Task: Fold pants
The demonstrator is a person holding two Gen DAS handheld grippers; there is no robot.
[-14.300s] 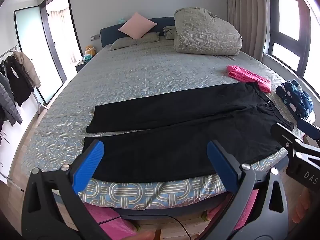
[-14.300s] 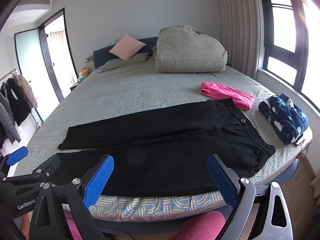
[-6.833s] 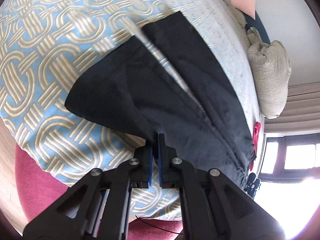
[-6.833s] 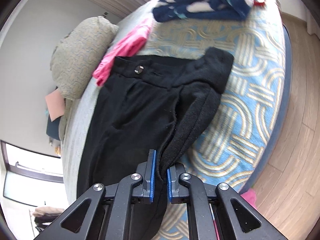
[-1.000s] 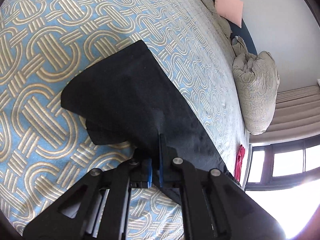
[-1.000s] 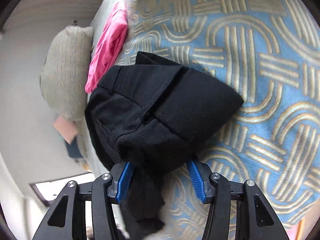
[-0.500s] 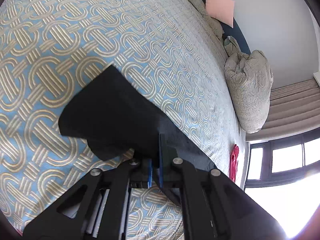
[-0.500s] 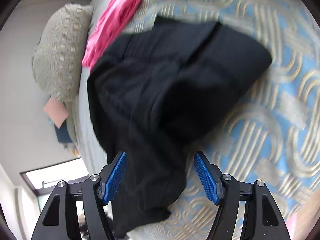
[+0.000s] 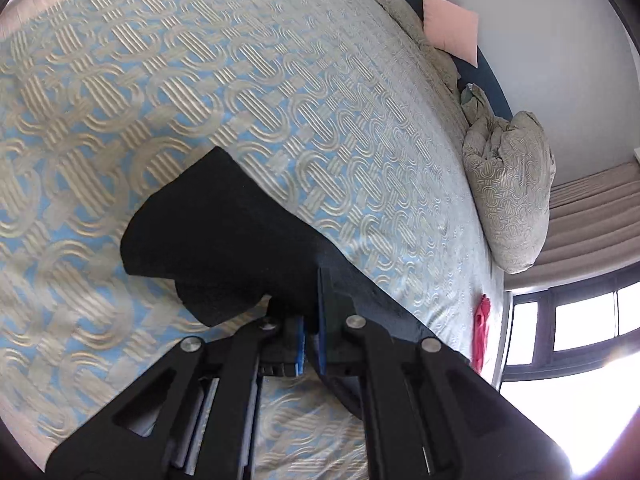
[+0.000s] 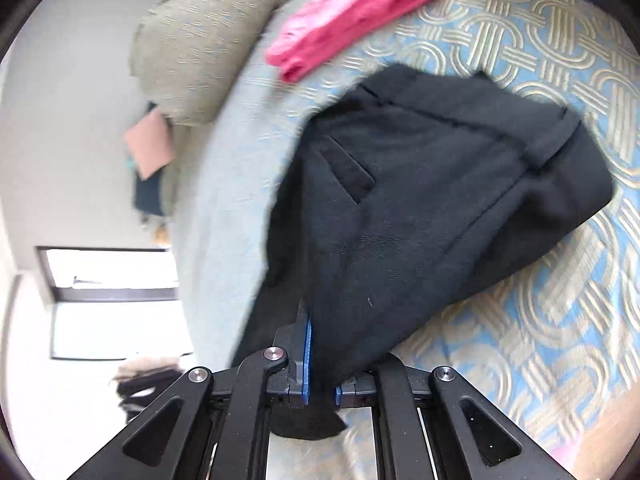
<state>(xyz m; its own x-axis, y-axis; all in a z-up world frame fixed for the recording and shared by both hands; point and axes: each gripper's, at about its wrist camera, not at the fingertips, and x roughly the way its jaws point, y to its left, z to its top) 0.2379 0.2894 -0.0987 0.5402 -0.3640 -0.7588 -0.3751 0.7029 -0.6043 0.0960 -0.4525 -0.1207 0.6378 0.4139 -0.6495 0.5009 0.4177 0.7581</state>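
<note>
The black pants (image 9: 224,240) lie folded lengthwise on the patterned bedspread (image 9: 240,80). In the left wrist view my left gripper (image 9: 311,308) is shut on the leg end, and the hems droop to its left, lifted a little off the bed. In the right wrist view the waist end of the pants (image 10: 420,200) shows a back pocket and the waistband, bunched up. My right gripper (image 10: 322,360) has its jaws closing onto a thick fold of that fabric. The blue pads (image 10: 306,352) press on the cloth, which hides most of the right one.
A folded pink garment (image 10: 352,12) lies just beyond the waistband, also seen as a pink strip (image 9: 482,328) by the window. A bundled duvet (image 9: 508,200) and a pink pillow (image 9: 450,26) sit at the head of the bed. Wooden floor shows past the bed's edge (image 10: 600,420).
My right gripper stood open around the bunched waist and has now shut on it, rolling and rising. My left gripper has risen with the leg end still in it.
</note>
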